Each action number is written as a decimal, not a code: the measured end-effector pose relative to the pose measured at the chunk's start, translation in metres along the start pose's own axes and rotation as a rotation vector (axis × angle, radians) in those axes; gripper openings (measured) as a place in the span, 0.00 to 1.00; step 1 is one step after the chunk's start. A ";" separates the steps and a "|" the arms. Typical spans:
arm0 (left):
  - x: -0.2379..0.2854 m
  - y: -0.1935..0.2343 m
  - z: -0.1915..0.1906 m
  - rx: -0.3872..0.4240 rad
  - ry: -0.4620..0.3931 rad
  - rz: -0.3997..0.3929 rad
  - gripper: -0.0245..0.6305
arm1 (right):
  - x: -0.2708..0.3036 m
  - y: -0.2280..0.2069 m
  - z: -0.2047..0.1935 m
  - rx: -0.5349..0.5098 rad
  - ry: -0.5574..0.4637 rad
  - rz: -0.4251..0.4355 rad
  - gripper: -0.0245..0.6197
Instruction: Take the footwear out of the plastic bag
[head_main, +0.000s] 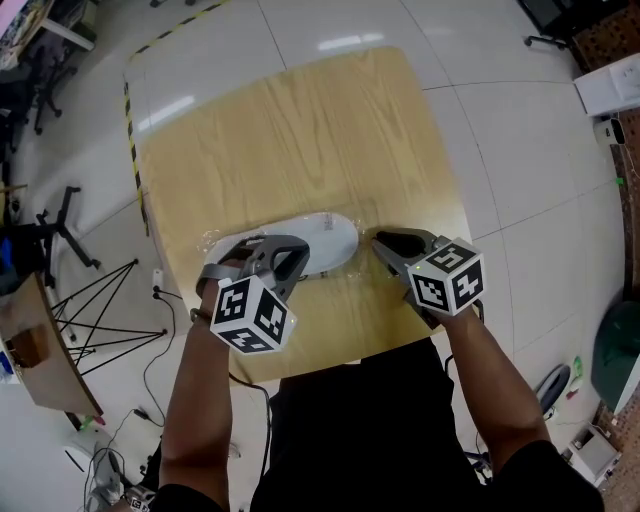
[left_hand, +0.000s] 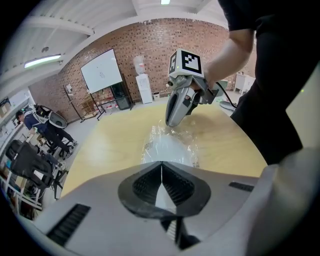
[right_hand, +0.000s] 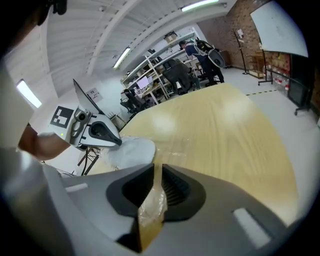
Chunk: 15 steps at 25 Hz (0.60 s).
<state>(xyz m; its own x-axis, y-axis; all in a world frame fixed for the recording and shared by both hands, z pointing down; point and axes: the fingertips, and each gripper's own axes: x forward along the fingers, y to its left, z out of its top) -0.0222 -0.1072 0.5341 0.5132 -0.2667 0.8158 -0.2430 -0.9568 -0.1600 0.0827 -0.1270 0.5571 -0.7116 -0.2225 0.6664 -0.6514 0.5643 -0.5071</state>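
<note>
the white footwear (head_main: 325, 235) lies flat near the front edge of the wooden table (head_main: 300, 130), sealed inside the clear plastic bag (left_hand: 193, 150), with one gripper at each end. the left gripper (left_hand: 161, 165) is closed tight, its pads meeting in a line on what looks like a thin fold of bag film at the near end of the footwear. the right gripper (right_hand: 155, 170) has its jaws a little apart, with a crumpled strip of the film in the gap; it seems to sit there loosely rather than pinched. the step in hand looks like opening the bag, and doing it well probably depends on each gripper catching film only, not the footwear beneath. the right gripper likely needs to close fully on that strip before any pull, since slick film would slide out of a slack bite. pulling the two ends apart low and level over the table should part the film or stretch the mouth. lifting too early risks carrying bag and footwear up together.
</note>
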 end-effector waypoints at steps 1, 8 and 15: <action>-0.001 0.000 0.001 0.003 -0.002 0.002 0.05 | 0.002 0.001 0.001 0.008 0.003 0.006 0.12; -0.006 0.000 0.003 0.028 -0.016 0.012 0.05 | 0.023 0.014 0.009 0.118 0.026 0.099 0.22; -0.007 0.001 0.005 0.042 -0.016 0.020 0.05 | 0.035 0.019 0.014 0.188 0.047 0.124 0.24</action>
<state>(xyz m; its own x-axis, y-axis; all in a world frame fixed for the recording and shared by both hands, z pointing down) -0.0224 -0.1071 0.5253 0.5216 -0.2878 0.8032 -0.2189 -0.9550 -0.2000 0.0421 -0.1356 0.5631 -0.7791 -0.1208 0.6151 -0.6003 0.4263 -0.6767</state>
